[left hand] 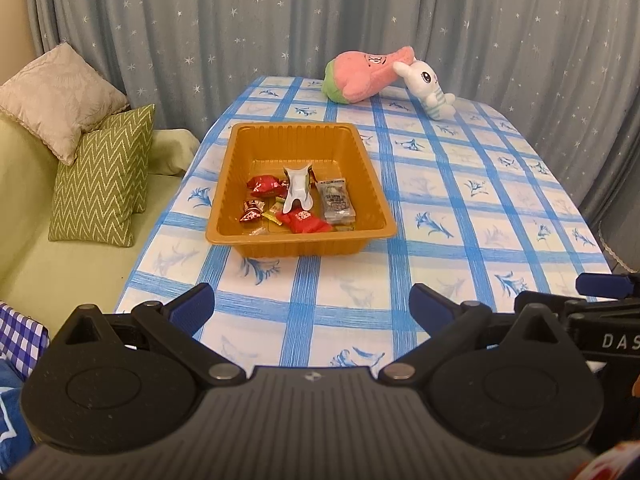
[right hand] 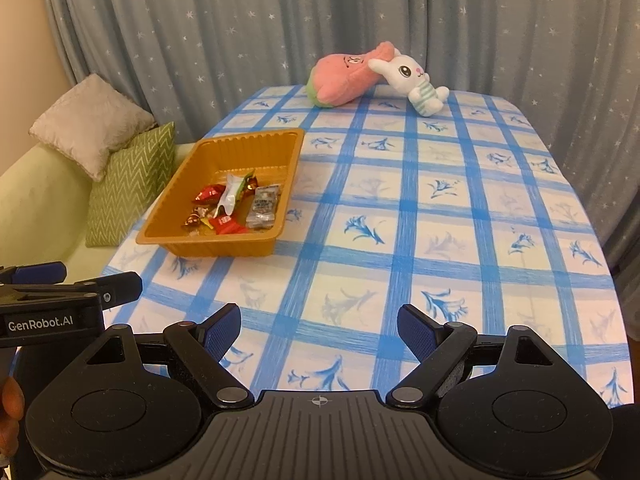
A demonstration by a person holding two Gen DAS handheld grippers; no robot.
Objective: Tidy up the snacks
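An orange plastic tray (left hand: 224, 204) (right hand: 168, 216) sits on the blue-checked tablecloth and holds several wrapped snacks: red candies (left hand: 264, 186) (right hand: 208, 194), a white pouch (left hand: 297, 190) (right hand: 230, 196) and a clear packet (left hand: 335, 200) (right hand: 264, 204). My left gripper (left hand: 312, 304) hovers over the near table edge, in front of the tray, open with nothing between its blue pads. To the right of the tray and nearer than it, my right gripper (right hand: 320, 328) stands open and empty. The left gripper (right hand: 38, 274) also shows from the side in the right wrist view.
Two plush toys lie at the table's far end, a pink one (left hand: 368, 74) (right hand: 344, 76) and a white rabbit (left hand: 426, 84) (right hand: 416, 80). A green sofa with cushions (left hand: 104, 176) (right hand: 128, 184) runs along the left. Starred curtains (left hand: 320, 12) hang behind.
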